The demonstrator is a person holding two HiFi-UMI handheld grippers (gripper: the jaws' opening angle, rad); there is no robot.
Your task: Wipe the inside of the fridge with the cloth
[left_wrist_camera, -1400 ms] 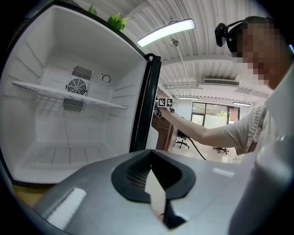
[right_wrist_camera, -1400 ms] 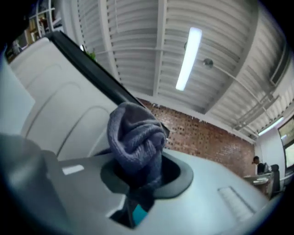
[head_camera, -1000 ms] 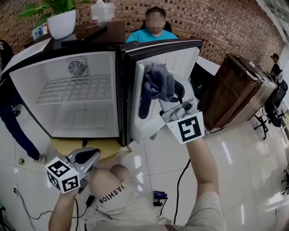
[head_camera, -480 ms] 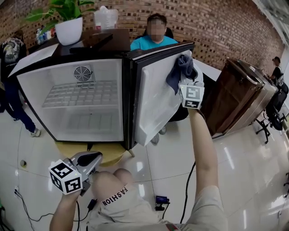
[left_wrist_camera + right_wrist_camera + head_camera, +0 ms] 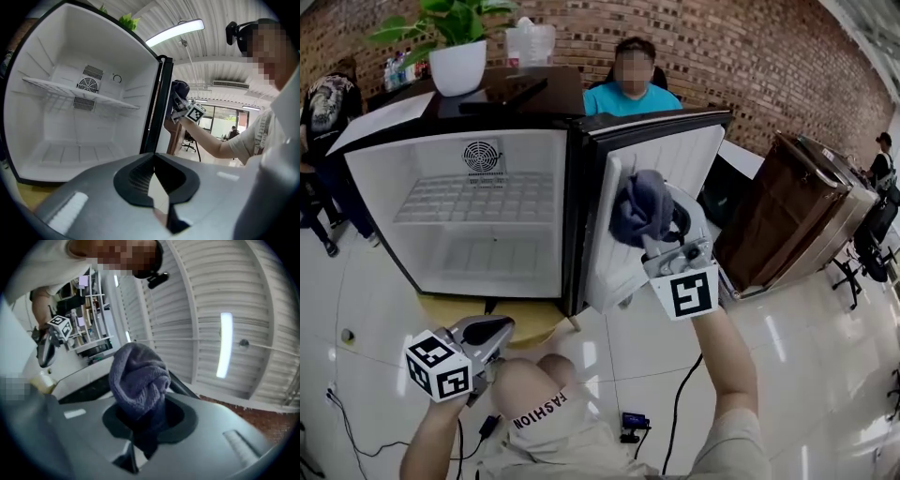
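Right gripper (image 5: 658, 240) is clamped hard on the cloth (image 5: 642, 204), jaws nearly closed, with a blue-grey wad bunched out ahead of them. Left gripper (image 5: 492, 330) is closed on nothing. It sits low by the person's knee, below the bottom front edge of the fridge (image 5: 384, 211), idle.

Where the cloth is: in front of the inner face of the open door (image 5: 694, 155), about mid-height, nearer the hinge side than the free edge. Can't confirm contact. The head view puts the cloth over the liner, but the right gripper view only shows the wad against the ceiling.

What changed:
- A second ago the cloth is at mid-height on the door liner.
- Half a second ago it's up at the door's top far corner.
- Now it's back down at mid-height. So that's one full up-and-down stroke on the door.
- Left gripper holds the same spot throughout.

My read:
- The door liner pass is under way, and only the band covered by that stroke is likely done.
- The cabinet proper isn't being wiped right now: side walls, back wall, wire shelf (image 5: 478, 199) and floor.
- The cloth is wadded, so the contact patch is small and it'll need many overlapping strokes.
- The door swings freely, so pushing on it may move it. The spare left gripper could brace it.
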